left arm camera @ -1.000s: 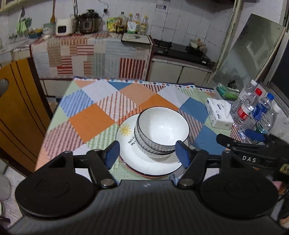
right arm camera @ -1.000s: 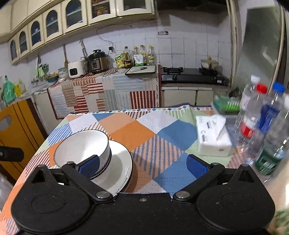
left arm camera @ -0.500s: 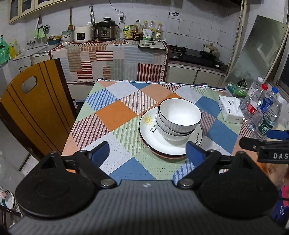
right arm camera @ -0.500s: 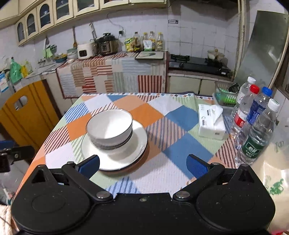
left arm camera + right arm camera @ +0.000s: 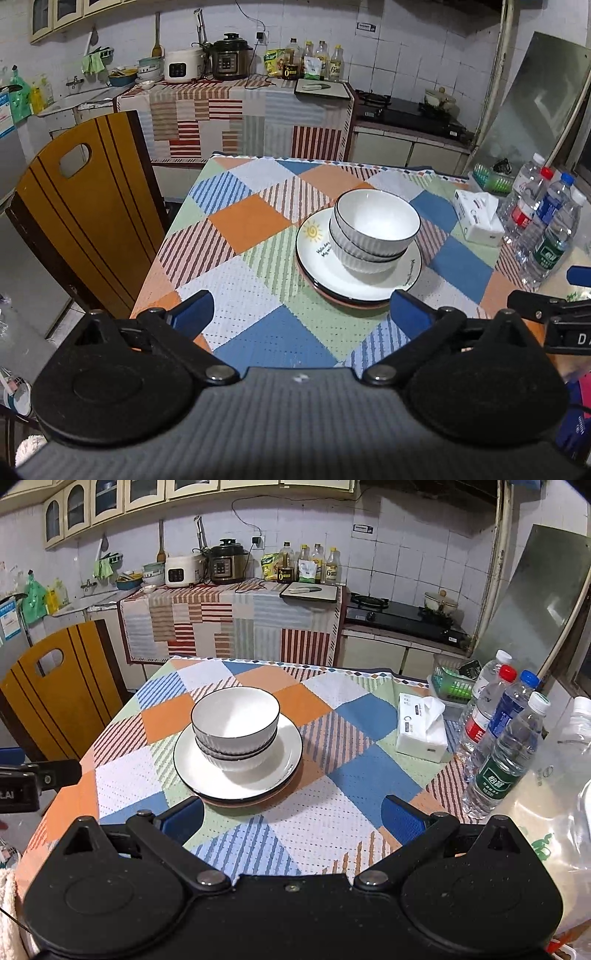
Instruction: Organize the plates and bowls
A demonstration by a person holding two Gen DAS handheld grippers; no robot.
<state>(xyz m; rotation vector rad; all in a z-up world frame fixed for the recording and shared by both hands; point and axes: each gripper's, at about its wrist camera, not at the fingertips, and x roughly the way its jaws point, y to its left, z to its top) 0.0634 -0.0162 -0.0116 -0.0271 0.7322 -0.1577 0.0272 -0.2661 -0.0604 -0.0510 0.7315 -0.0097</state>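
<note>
Two white ribbed bowls [image 5: 373,229] with dark rims sit nested on a stack of white plates [image 5: 317,266] on the checked tablecloth. The top plate bears a sun drawing. My left gripper [image 5: 299,308] hangs over the table's near edge, short of the stack, its jaws opening with nothing between them. In the right wrist view the bowls [image 5: 236,720] and plates [image 5: 286,760] lie ahead and slightly left of my right gripper [image 5: 293,814], which stands open and empty. Each gripper shows at the edge of the other's view.
A tissue box [image 5: 421,727], several water bottles [image 5: 506,746] and a green basket [image 5: 452,686] stand along the table's right side, with a plastic bag [image 5: 554,812] nearer. A wooden chair [image 5: 85,221] is at the left. A kitchen counter runs behind.
Both grippers have drawn back from the bowl-and-plate stack, which now lies farther ahead. The left jaws, earlier close around the stack, have spread wider. The stack has not moved.
</note>
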